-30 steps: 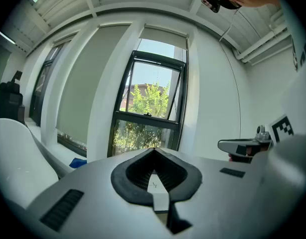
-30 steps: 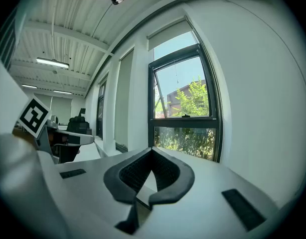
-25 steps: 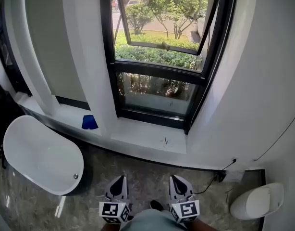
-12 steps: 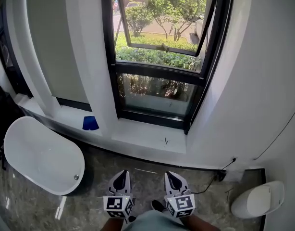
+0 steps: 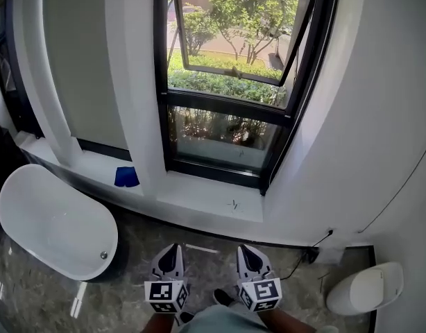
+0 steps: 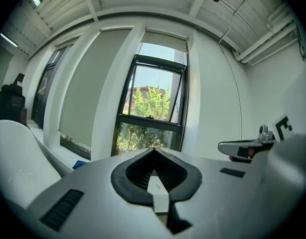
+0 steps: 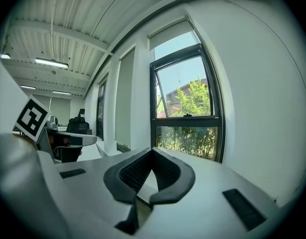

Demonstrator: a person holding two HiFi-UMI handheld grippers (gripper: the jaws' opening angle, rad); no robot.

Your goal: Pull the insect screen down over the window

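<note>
Window [image 5: 223, 141], head view: black-framed, set in the white wall straight ahead. The upper sash is swung outward and the lower pane is shut. Shrubs and trees show through both, with no mesh drawn over them.
Sill [image 5: 211, 198], head view: white, directly under the window.
Blue object [image 5: 127, 177], head view: on the neighbouring ledge, left of the window past the white pillar.
Bathtub [image 5: 53, 220], head view: white, on the floor at the left, below that ledge.
White fixture [image 5: 365, 288], head view: rounded, on the floor at the lower right, against the wall.
Left gripper [image 5: 167, 254], head view: low in the frame, pointing toward the window and well apart from it.
Right gripper [image 5: 249, 255], head view: just beside the left gripper, pointing the same way.
Jaws, left gripper view: pressed together at the tips, with nothing between them.
Window [image 6: 152, 108], left gripper view: upright beyond the closed tips, with the upper sash tilted out.
White box [image 6: 165, 35], left gripper view: runs across the top of the window recess. What it holds cannot be told.
Right gripper [image 6: 252, 146], left gripper view: at the right edge.
Jaws, right gripper view: closed tip to tip and empty.
Window [image 7: 188, 113], right gripper view: ahead and slightly right, with the white box [image 7: 170, 34] above its frame.
Left gripper [image 7: 68, 139], right gripper view: at the left edge.
</note>
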